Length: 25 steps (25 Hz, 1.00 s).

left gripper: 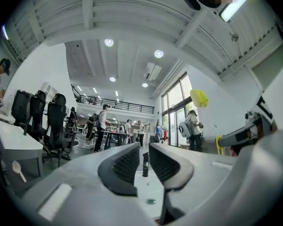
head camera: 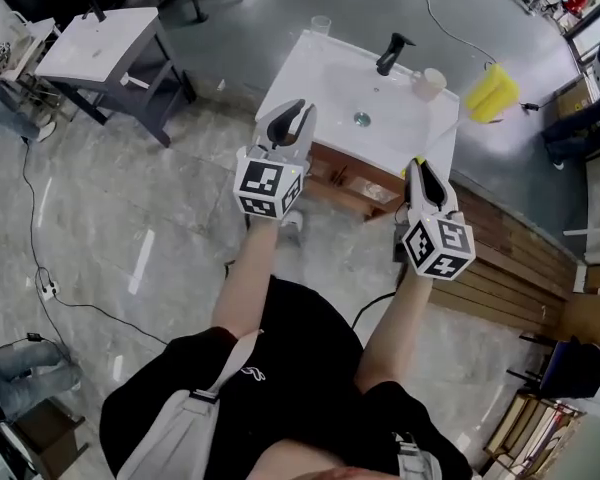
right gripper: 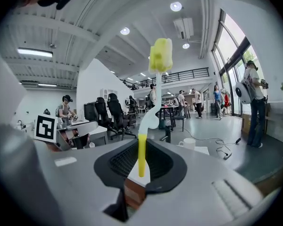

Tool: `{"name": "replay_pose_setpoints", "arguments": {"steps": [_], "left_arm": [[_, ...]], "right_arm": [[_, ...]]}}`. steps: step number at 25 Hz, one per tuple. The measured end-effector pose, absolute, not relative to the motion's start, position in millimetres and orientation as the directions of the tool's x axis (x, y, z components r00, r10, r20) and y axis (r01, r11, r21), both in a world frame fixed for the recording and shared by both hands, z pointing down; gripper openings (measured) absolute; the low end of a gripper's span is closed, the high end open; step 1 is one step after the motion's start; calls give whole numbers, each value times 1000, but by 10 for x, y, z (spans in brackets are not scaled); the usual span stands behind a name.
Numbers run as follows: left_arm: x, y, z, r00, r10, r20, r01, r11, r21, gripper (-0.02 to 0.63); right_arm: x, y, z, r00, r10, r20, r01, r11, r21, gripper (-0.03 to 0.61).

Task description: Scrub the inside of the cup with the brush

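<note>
Yellow brush (right gripper: 159, 55) clamped in right gripper (right gripper: 142, 149); left gripper (left gripper: 144, 150) slightly parted, empty; cup (head camera: 429, 83) well ahead.

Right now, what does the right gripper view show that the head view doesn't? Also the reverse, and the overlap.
Right gripper view only: the right gripper has its jaws shut on the brush, gripping its yellow handle. People stand among desks in the hall behind.
Head view only: the sink basin with its drain, and the person's forearms from above. The grip on the handle is not visible here.
Both: the brush's yellow head and the cup on the sink top.
</note>
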State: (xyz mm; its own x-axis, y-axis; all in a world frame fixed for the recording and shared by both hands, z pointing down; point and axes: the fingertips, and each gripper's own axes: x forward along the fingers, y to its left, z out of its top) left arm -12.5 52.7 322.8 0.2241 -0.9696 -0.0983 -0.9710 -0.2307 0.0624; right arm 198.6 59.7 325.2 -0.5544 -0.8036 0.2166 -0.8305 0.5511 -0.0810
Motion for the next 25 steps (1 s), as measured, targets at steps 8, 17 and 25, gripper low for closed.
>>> {"name": "replay_pose_setpoints", "arguments": {"steps": [8,17,25], "left_arm": [[-471,-181,3611,192,-981,-30,-980,-194,49,128],[-628,-881,3948,266,-964,-5,-962,-265,62,215],[-882,-1550,4206,297,-954,33,-953,-294,77,272]], "right_arm": [[1676,6,3483,-575,-780,248,-815,572,-92,51],[1303,-546,3647,-609,-757,237,-790,604,-101,51],[1050,-981,3793,-617,-742,262,-782,613,-107,51]]}}
